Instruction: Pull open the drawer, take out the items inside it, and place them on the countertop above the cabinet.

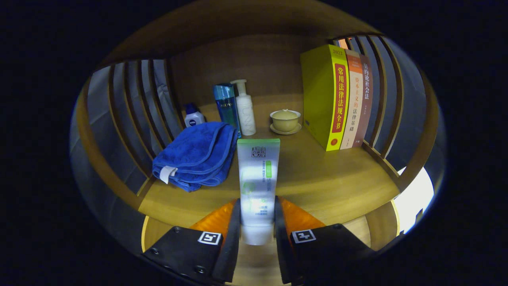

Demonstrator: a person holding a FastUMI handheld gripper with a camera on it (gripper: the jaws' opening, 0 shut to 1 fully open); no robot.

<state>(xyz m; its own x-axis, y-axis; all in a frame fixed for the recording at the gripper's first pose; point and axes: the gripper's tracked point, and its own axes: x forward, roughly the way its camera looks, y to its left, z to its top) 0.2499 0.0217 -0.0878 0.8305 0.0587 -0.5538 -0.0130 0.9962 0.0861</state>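
Home setting: wooden slatted shelf holding toiletry bottles, folded blue towel, lidded ceramic teacup, upright hardcover books.

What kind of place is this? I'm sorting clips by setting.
Likely a home-style wooden shelf nook: toiletry bottles, a folded blue towel and upright books on the countertop. The jaws grip a tube.

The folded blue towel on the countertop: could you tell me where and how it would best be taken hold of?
Probably by the stacked edges at its near corner, beside the white tag, coming from the front. The blue towel lies flat, so only there can fingers straddle it. The gripper is shut on the tube.
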